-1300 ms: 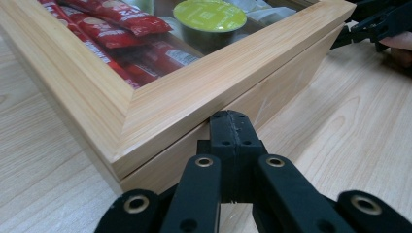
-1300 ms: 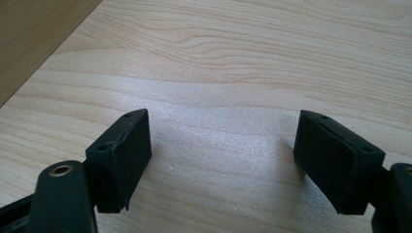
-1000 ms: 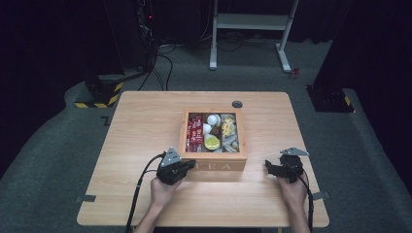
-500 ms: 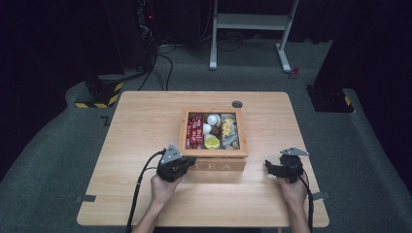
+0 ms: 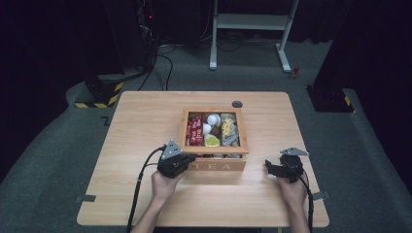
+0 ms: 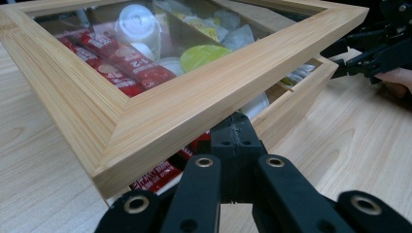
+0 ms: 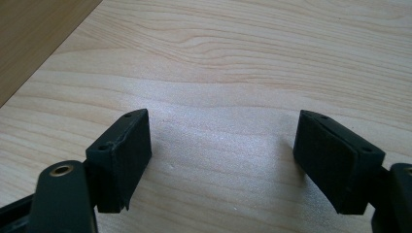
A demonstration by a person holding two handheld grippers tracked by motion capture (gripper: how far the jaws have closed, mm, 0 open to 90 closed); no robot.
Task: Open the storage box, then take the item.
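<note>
Tea box [image 5: 214, 145], centre of the high view, on the table [image 5: 131, 126]; its front wall reads "TEA". The glass-paned lid [image 6: 194, 97] stands slightly raised over the front edge. Inside: red sachets [image 5: 195, 130] at left, print too small to read, white cups [image 5: 213, 119] and a yellow-lidded cup [image 5: 212, 141] in the middle, pale packets [image 5: 228, 130] at right. Left gripper [image 5: 187, 158], jaws clenched, tips under the lid's front corner. Right gripper [image 5: 267, 167], lower right, jaws released over bare wood.
</note>
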